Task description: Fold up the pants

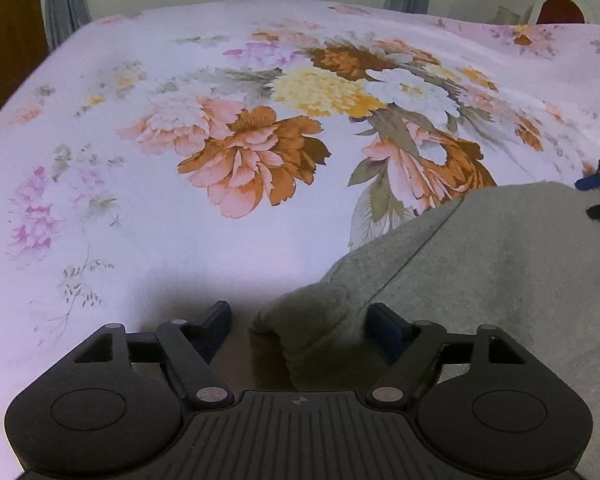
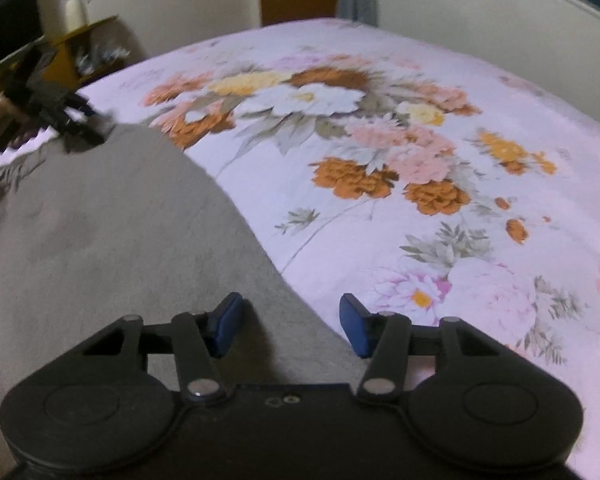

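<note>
Left wrist view: the left gripper (image 1: 300, 320) is standing partly spread, a bunched corner of the grey pants (image 1: 480, 280) lying between its blue pads untouched. The pants are lying on the floral bedsheet (image 1: 160, 160), running off the right edge.

Right wrist view: the right gripper (image 2: 291, 326) is gaping over the pants' edge (image 2: 100, 240), pads clear. The far gripper is blurring at the left.

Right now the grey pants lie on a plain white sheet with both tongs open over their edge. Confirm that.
One thing is wrong: the sheet is not plain white. It carries a large floral print in orange, pink and yellow, as the left wrist view shows. The rest holds: the grey pants lie on it, and the left tongs and right tongs stand open over their edge.
</note>
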